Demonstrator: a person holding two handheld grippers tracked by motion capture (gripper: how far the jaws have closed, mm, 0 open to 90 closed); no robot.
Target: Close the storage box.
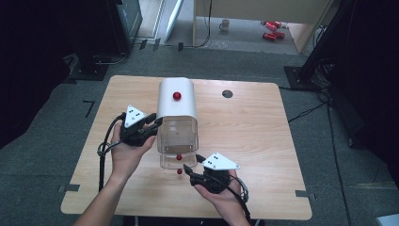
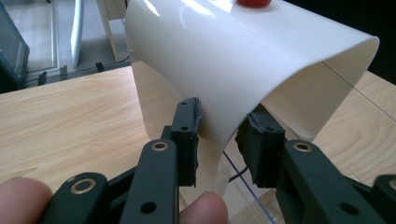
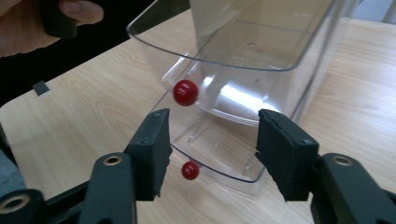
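The left gripper [image 2: 219, 128] has its jaws set on either side of the lower edge of a white curved cover [image 2: 243, 60]; one pad [image 2: 190, 126] is pressed to its outer face, the other sits just inside, so it appears clamped on that edge. The right gripper [image 3: 210, 149] is spread wide, holding nothing, its jaws just in front of two clear plastic drawers [image 3: 243, 70], one pulled out above the other. Each drawer front carries a red ball knob: the upper knob [image 3: 185, 92] and the lower knob [image 3: 190, 170]. From above, the cover [image 1: 177, 99] bears a red knob on top [image 1: 177, 96] and stands mid-way across a light wooden table [image 1: 263, 141].
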